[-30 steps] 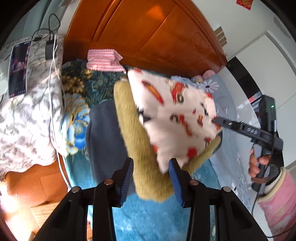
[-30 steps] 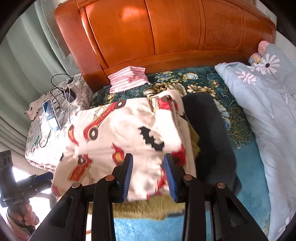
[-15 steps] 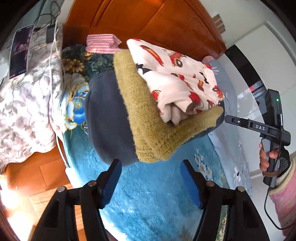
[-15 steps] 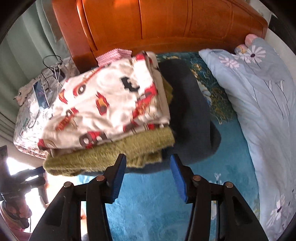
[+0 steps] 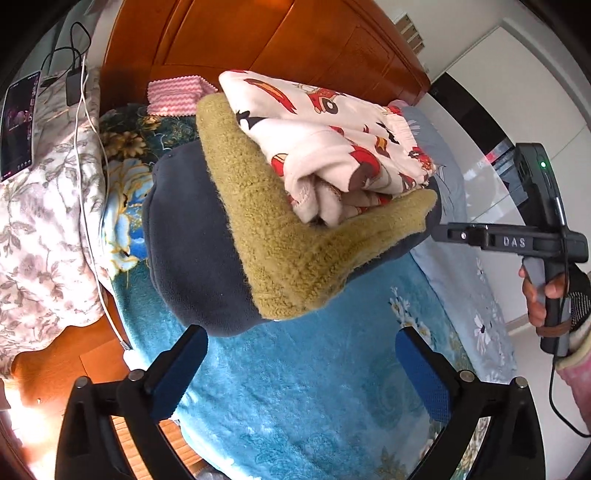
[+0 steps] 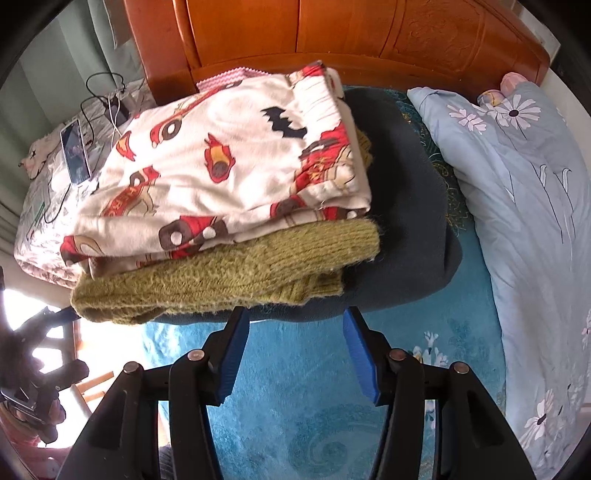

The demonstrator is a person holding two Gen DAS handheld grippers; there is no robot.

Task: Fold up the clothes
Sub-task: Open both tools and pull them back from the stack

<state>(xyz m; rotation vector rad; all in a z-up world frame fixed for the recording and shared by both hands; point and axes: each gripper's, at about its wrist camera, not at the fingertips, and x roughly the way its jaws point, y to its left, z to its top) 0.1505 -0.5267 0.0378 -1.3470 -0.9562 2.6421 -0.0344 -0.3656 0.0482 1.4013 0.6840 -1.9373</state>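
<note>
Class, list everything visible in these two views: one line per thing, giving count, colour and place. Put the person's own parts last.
Car-print fleece garment: one, cream and red, folded, top of pile.
Fuzzy knitted sweater: one, olive green, folded, under it.
Fleece garment: one, dark navy, bottom of pile.
Plush bedspread: one, teal, under pile.
Floral quilt: one, pale blue, right of pile.
Zigzag cloth: one, pink, by headboard.
Wooden headboard: one, orange-brown, behind.
Phone: one, dark, on the floral-covered surface left of pile.
Left tongs: open, empty.
Right tongs: open, empty.
</note>
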